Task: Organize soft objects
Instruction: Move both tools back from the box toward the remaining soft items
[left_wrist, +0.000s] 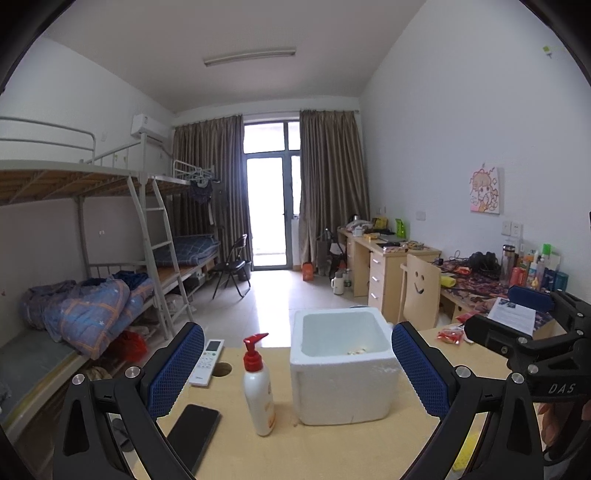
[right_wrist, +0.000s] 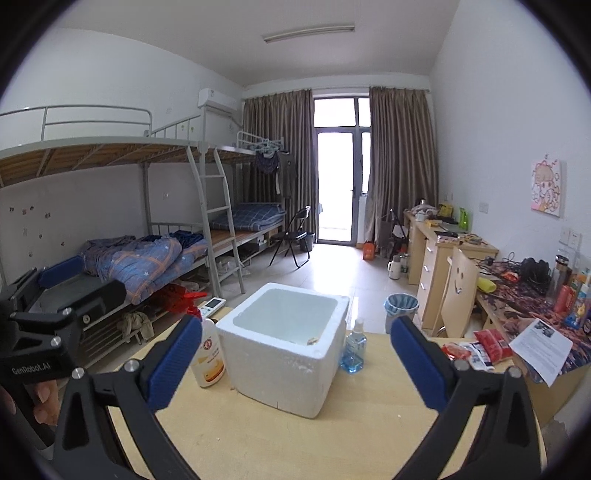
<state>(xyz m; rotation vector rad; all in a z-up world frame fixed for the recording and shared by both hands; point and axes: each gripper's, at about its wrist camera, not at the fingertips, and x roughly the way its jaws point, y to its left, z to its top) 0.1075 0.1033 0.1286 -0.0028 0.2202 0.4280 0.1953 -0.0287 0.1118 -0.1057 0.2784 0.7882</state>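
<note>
A white foam box (left_wrist: 343, 387) stands open-topped on the wooden table (left_wrist: 332, 450), with a small pale yellow piece (left_wrist: 357, 351) on its floor. My left gripper (left_wrist: 297, 332) is open, held back from the box, nothing between its blue pads. The right gripper (left_wrist: 511, 314) shows at the right edge, also open. In the right wrist view the same box (right_wrist: 284, 362) sits ahead of my right gripper (right_wrist: 295, 325), open and empty. The left gripper (right_wrist: 79, 284) hangs at the left, a hand on its handle. A yellow thing (left_wrist: 465, 454) lies half hidden at the table's near right.
A red-pump lotion bottle (left_wrist: 258, 391), a phone (left_wrist: 194, 439) and a remote (left_wrist: 207, 362) lie left of the box. A blue spray bottle (right_wrist: 354, 349) stands behind it. Red snack packets (right_wrist: 476, 350) and a paper (right_wrist: 543, 347) lie right. Bunk beds stand left, cluttered desks right.
</note>
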